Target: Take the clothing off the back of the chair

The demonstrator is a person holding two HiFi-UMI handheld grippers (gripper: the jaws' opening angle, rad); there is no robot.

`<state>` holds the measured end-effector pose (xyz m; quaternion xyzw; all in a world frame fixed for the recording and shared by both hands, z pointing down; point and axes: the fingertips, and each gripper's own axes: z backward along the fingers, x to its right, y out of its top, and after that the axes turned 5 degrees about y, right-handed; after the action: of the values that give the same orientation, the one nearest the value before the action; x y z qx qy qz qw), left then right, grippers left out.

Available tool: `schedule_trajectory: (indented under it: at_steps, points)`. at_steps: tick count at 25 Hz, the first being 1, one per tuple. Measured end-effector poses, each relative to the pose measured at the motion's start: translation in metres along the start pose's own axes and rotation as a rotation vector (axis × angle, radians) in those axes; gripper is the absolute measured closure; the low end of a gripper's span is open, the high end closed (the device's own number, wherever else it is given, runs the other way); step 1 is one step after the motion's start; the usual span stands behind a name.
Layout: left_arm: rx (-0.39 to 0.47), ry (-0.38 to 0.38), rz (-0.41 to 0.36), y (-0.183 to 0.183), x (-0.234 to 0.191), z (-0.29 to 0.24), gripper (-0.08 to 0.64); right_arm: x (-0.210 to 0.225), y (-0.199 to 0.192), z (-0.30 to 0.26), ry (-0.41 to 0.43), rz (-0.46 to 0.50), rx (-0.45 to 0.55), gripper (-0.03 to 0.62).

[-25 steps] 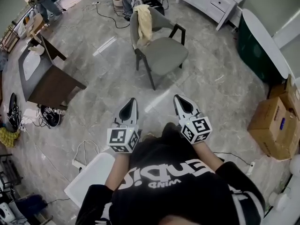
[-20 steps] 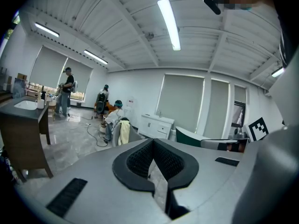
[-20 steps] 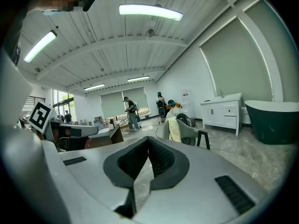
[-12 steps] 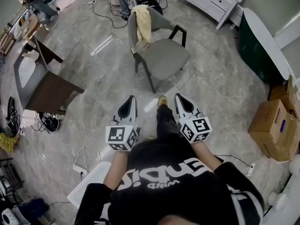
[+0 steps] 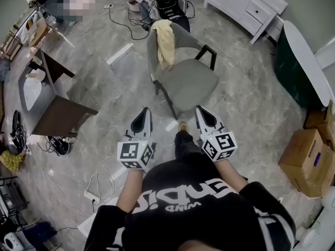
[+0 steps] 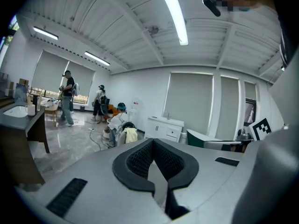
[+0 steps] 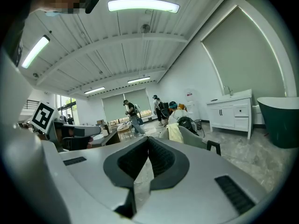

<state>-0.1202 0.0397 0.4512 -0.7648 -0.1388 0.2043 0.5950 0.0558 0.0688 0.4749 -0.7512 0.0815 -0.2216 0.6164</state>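
Plainly, in the head view, the left gripper (image 5: 143, 118) and right gripper (image 5: 204, 116) are both closed on nothing, well short of the chair (image 5: 186, 80), whose back carries the pale yellow clothing (image 5: 165, 41). Cables (image 5: 123, 22) lie on the floor just behind it, and stepping round could catch a foot. How far the cloth hangs down the back's far side is hidden.

Left gripper view: the jaws are together. The tool's own body cuts off nearly all of the chair, leaving only the clothing (image 6: 131, 135), small and distant.

Right gripper view: the jaws are together too, and the clothing (image 7: 175, 132) drapes over the chair's back. Pulled sideways rather than lifted, it may snag and tip the chair.
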Motion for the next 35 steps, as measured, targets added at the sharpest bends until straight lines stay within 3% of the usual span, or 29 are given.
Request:
schedule_trajectory:
  at_steps: [16, 26, 35]
  points:
    - [0.046, 0.099, 0.024, 0.066, -0.003, -0.162, 0.548, 0.121, 0.067, -0.117, 0.118, 0.013, -0.025, 0.578]
    - [0.041, 0.120, -0.008, 0.080, -0.022, -0.206, 0.546, 0.143, 0.075, -0.169, 0.147, -0.004, -0.034, 0.578]
    - [0.049, 0.077, -0.015, 0.093, -0.054, -0.260, 0.546, 0.157, 0.089, -0.226, 0.126, 0.019, -0.017, 0.578]
